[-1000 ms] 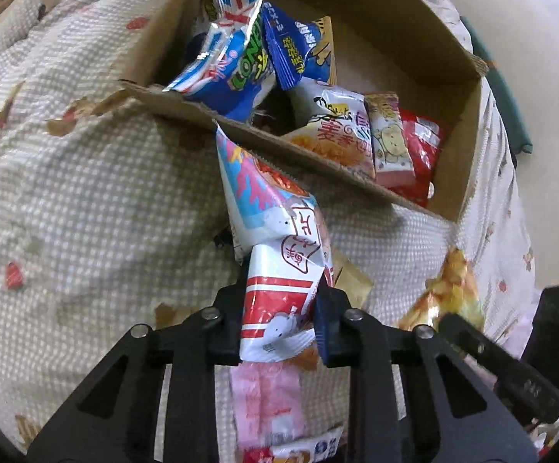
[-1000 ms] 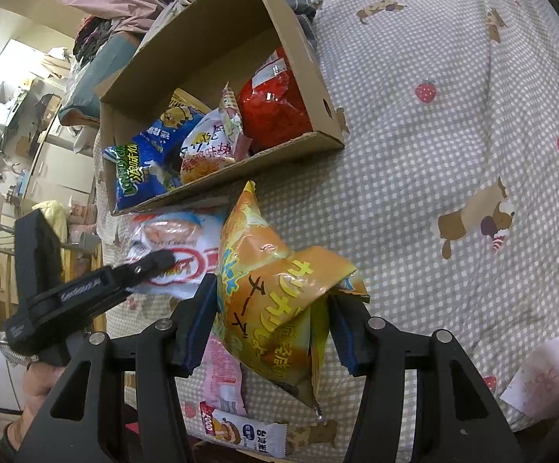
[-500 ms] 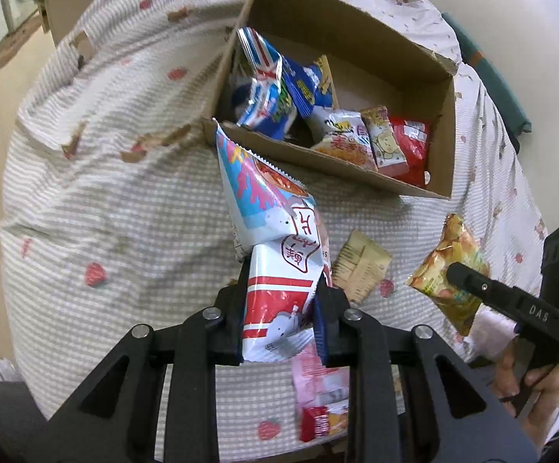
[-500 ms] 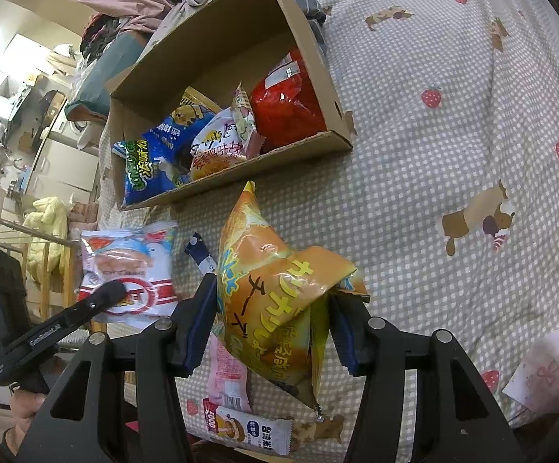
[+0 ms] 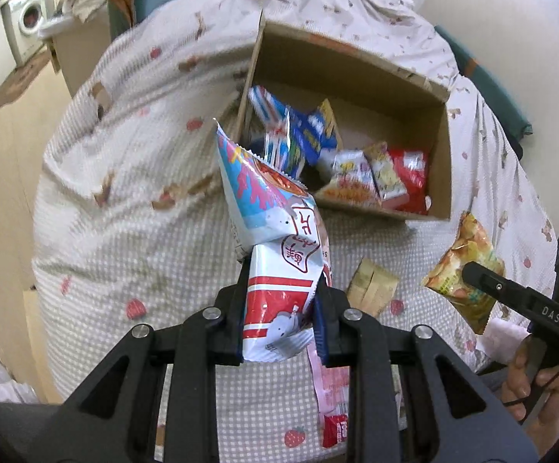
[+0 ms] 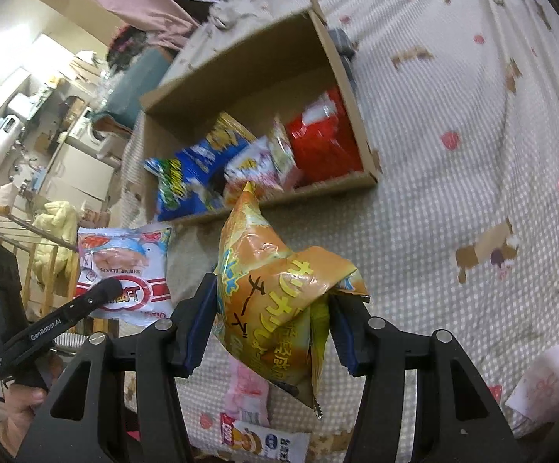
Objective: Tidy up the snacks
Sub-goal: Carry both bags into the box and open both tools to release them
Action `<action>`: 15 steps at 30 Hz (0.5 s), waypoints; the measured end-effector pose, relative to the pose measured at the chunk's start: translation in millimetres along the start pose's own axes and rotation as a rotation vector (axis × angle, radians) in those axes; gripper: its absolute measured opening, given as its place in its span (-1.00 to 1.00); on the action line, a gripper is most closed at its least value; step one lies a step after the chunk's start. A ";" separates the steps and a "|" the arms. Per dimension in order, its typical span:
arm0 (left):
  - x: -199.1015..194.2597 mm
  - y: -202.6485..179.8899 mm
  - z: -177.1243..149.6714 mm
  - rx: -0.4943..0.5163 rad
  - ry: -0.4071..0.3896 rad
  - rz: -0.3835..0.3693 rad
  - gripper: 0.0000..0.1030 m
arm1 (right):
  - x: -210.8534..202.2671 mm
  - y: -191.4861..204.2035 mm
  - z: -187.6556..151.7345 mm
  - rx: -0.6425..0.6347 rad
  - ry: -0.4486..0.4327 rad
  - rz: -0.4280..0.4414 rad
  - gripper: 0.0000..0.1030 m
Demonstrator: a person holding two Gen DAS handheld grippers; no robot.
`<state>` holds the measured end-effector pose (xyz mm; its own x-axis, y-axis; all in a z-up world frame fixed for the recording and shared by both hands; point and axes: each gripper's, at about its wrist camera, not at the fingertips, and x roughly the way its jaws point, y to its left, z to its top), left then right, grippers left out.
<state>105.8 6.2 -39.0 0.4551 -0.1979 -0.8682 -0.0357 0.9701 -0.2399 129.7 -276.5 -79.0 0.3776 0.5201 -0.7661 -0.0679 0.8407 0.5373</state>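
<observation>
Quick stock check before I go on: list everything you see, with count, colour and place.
cardboard box: one, brown, open, on the bed
snack bags in box: at least five; blue, white, red
shrimp chips bag: one, white, blue and red, held clear of the bed
orange chips bag: one, orange-yellow, held clear of the bed
tan packet: one, on the bedspread before the box
pink wrapper: one, on the bedspread
bedspread: one, grey check, strawberry print
left gripper: black, shut on shrimp chips bag
right gripper: black, shut on orange chips bag

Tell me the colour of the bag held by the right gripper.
Orange and yellow, seen best in the right wrist view: the snack bag in the right gripper.
</observation>
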 end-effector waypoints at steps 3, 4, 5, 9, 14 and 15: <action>-8.4 -5.3 11.3 0.025 -0.034 0.012 -0.57 | -3.0 2.5 6.6 -0.008 -0.025 0.018 0.09; -10.0 -7.0 15.2 0.033 -0.044 0.017 -0.57 | -4.3 3.8 10.2 -0.015 -0.036 0.023 0.09; -12.0 -9.2 20.4 0.044 -0.057 0.025 -0.57 | -5.5 5.3 13.6 -0.023 -0.045 0.024 0.09; -15.1 -17.1 37.9 0.077 -0.092 0.048 -0.57 | -9.1 12.4 30.3 -0.060 -0.093 0.025 0.09; -11.9 -29.9 57.9 0.111 -0.127 0.067 -0.57 | -11.4 13.5 50.1 -0.059 -0.144 0.045 0.09; -10.0 -33.5 60.9 0.125 -0.134 0.074 -0.57 | -9.5 13.8 54.1 -0.062 -0.146 0.040 0.09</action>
<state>156.7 -15.8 4.2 0.5700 -0.1129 -0.8138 0.0333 0.9929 -0.1144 175.2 -278.1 -45.2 0.5037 0.5294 -0.6826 -0.1404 0.8298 0.5400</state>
